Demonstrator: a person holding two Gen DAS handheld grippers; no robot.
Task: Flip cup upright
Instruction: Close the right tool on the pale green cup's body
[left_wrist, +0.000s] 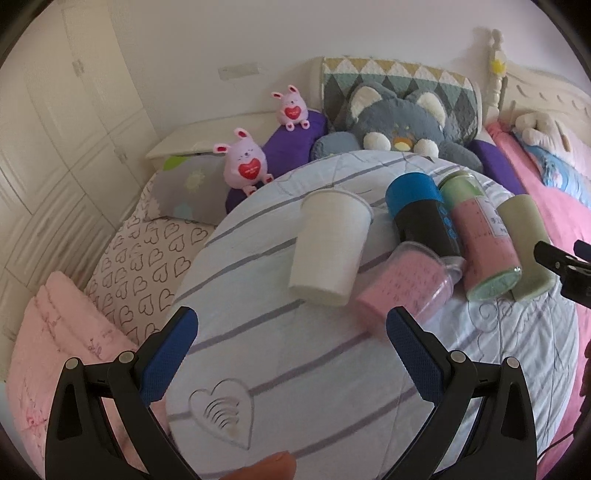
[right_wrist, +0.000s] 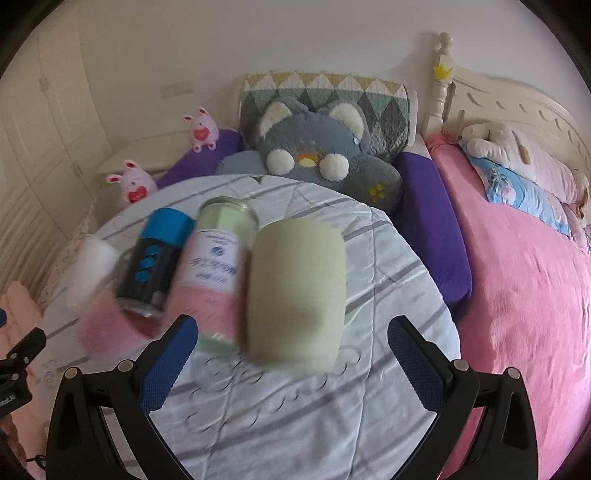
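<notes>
the left tool was spread wide and held nothing, with the white cup lying on its side on the quilt just ahead. the right tool was likewise released and empty, the beige cup lying just ahead between its fingers.

A: From here I see soft, even daylight, no glare, only faint shadows under the cups.

B: Same for me. In my right wrist view the white cup and the pink cup are smeared by motion blur; the left view is sharp.

A: Both views bend strongly at the edges, with dark corners.
</notes>
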